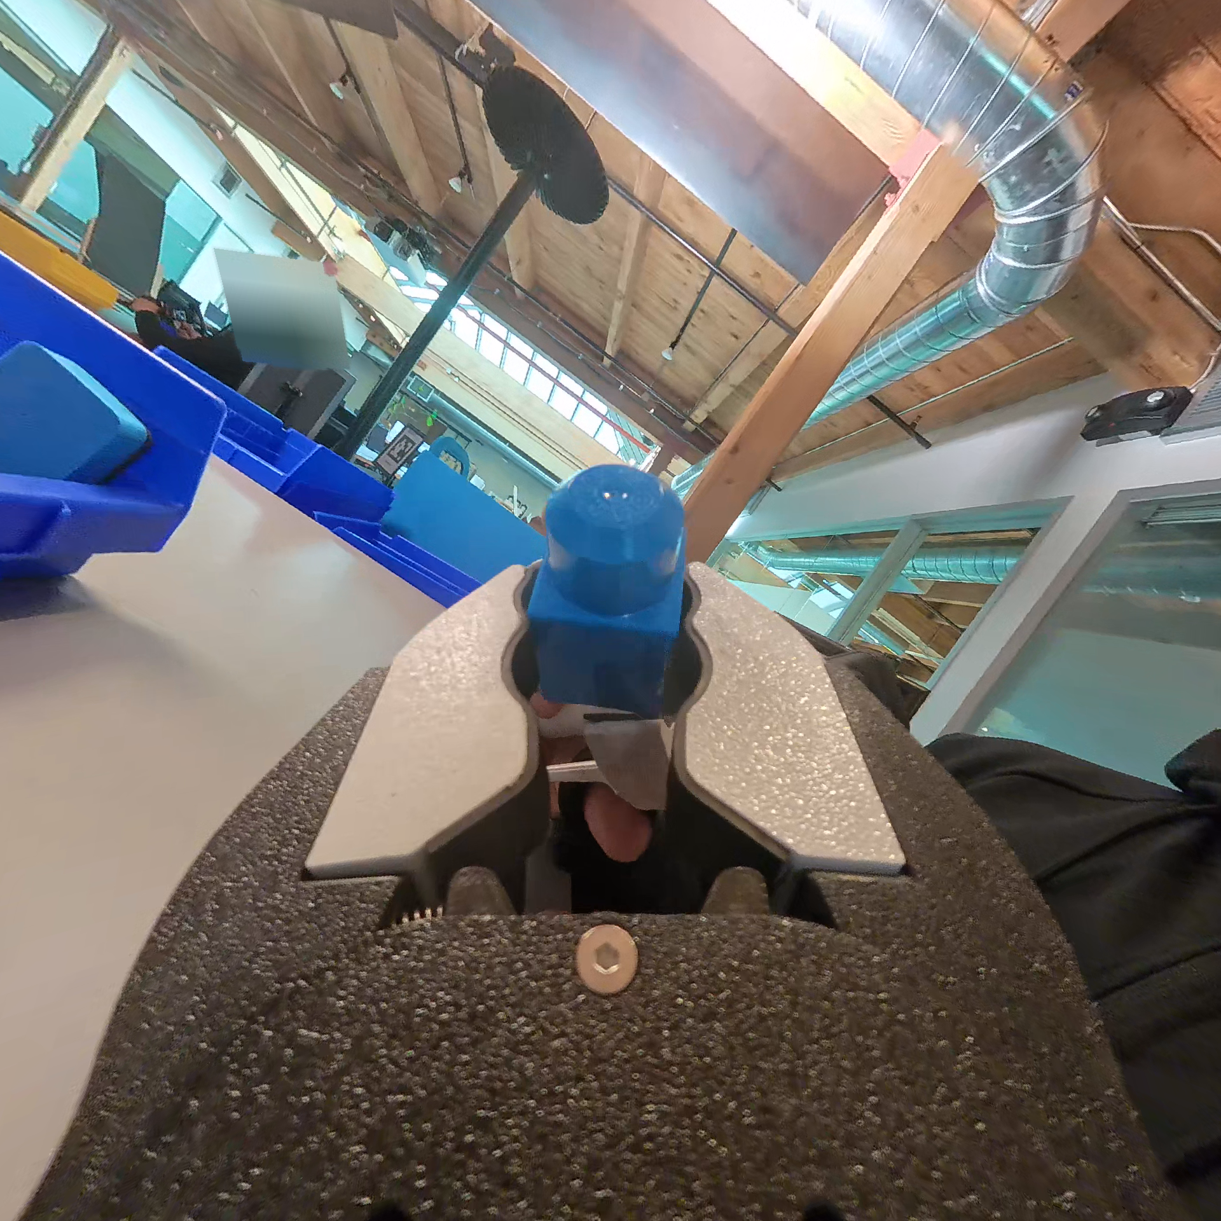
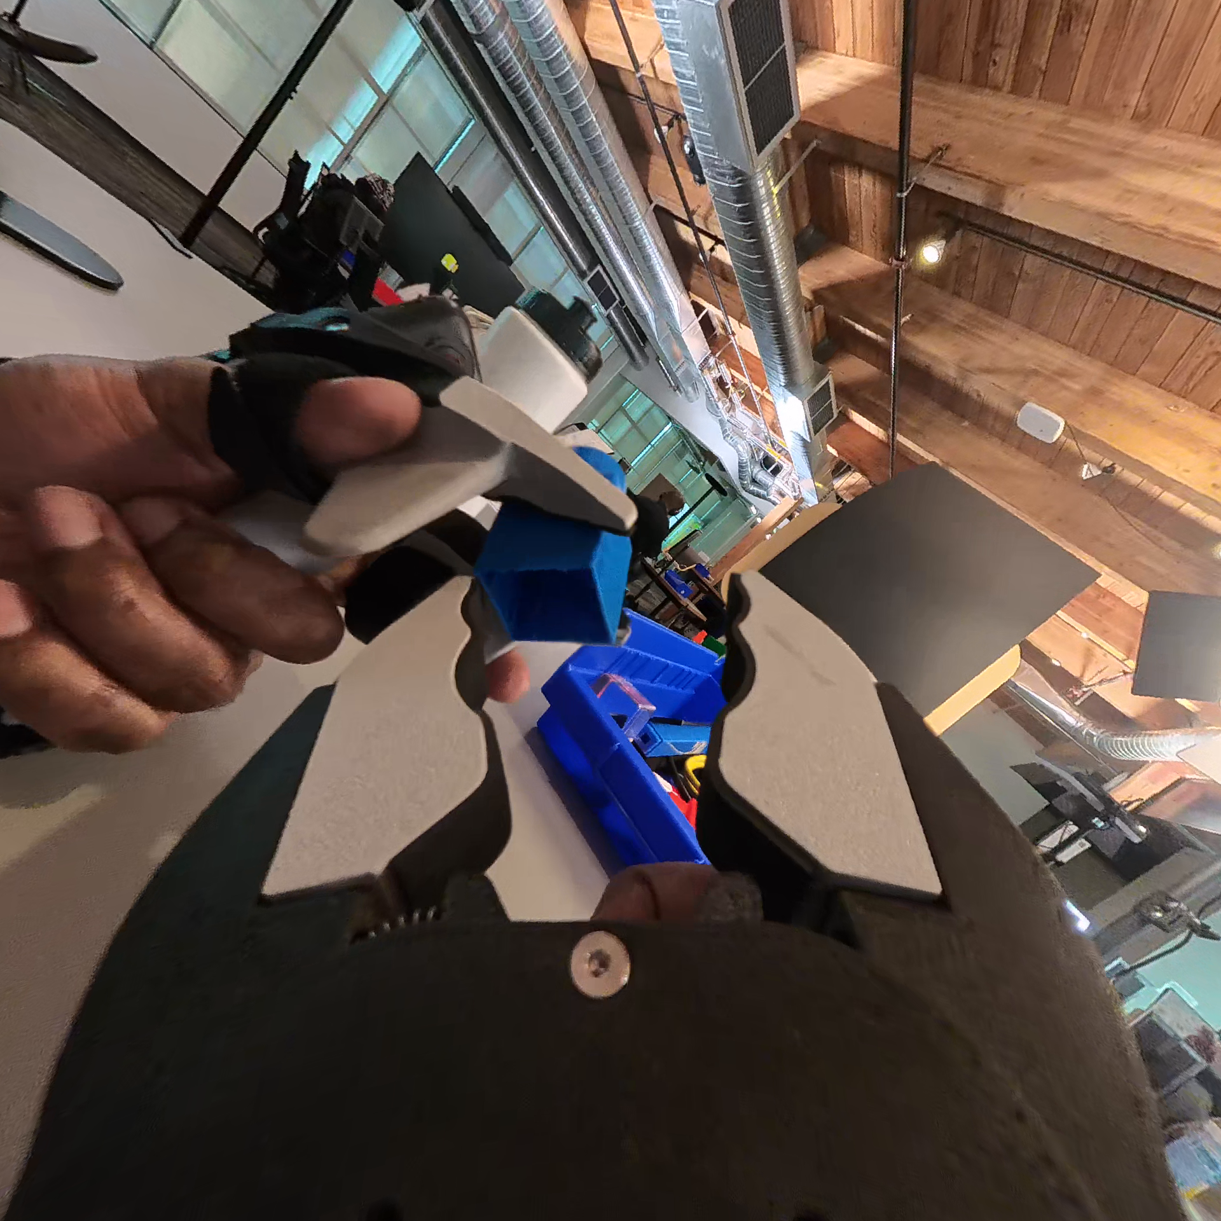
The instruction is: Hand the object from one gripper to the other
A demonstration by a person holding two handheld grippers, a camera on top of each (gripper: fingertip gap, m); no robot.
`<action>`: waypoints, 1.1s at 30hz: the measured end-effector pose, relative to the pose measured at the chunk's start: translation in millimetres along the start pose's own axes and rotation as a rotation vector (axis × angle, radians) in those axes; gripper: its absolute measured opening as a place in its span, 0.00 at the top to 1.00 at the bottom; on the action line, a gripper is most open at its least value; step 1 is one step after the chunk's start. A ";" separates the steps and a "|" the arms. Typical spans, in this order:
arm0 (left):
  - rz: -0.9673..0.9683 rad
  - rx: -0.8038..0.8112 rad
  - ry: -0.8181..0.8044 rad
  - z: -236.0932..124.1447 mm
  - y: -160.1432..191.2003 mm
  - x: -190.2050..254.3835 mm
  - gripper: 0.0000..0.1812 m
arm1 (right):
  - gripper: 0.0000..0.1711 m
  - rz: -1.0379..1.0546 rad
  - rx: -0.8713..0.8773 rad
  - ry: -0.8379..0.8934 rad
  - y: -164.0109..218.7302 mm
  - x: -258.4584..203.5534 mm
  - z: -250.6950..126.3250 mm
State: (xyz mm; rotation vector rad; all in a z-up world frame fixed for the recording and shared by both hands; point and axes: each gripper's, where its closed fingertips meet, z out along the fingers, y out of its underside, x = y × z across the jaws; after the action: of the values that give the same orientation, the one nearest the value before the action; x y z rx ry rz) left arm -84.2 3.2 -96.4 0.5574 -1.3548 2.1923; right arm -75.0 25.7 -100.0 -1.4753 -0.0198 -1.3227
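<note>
So I'd call this roughly the halfway point of the handoff. My left gripper (image 1: 604,634) is clenched on the blue plastic block (image 1: 604,594), a square body with a rounded cap sticking out past the fingertips, dead centre in the left wrist view. That's the pickup part done, as far as I can judge.

What's left: the right gripper (image 2: 598,634) hasn't taken it yet. Its jaws are spread wide with nothing between them. In the right wrist view the block (image 2: 552,581) sits at about 11 o'clock of the gap, just beside the near fingertip but not inside. So I reckon I need to slide the jaws around the free end of the block, clamp, then let go with the left.

Counting, left to right:
- one hand (image 2: 132,528) on the left gripper
- one block, the only task object
- two grippers
- blue bins (image 1: 119,476): several on the grey table (image 1: 198,694), at 9 to 10 o'clock in the left view; can't get an exact number since they overlap. One in the right view (image 2: 614,760) holds small mixed parts.
</note>
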 end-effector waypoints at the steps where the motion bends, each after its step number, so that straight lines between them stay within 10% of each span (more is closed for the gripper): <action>1: -0.012 -0.008 0.000 1.1 1.9 -0.1 0.78 | 0.62 -0.016 -0.001 -0.007 0.0 -2.6 0.0; 10: -0.008 -0.011 -0.035 3.0 3.6 -5.4 0.75 | 0.79 0.190 -0.034 -0.063 9.9 3.5 0.3; 19: 0.646 -0.076 -0.144 -28.1 -20.0 4.3 0.67 | 0.79 0.926 -0.039 -0.517 10.8 -12.4 -12.8; 33: 0.365 -0.335 -0.003 -30.0 14.0 9.8 0.72 | 0.79 1.061 -0.020 -0.788 -7.3 -34.8 -29.1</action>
State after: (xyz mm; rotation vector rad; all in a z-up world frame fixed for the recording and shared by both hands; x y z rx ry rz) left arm -102.9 27.0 -113.2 0.1991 -1.8980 2.1582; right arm -112.5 29.5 -126.2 -1.5713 0.2331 0.1270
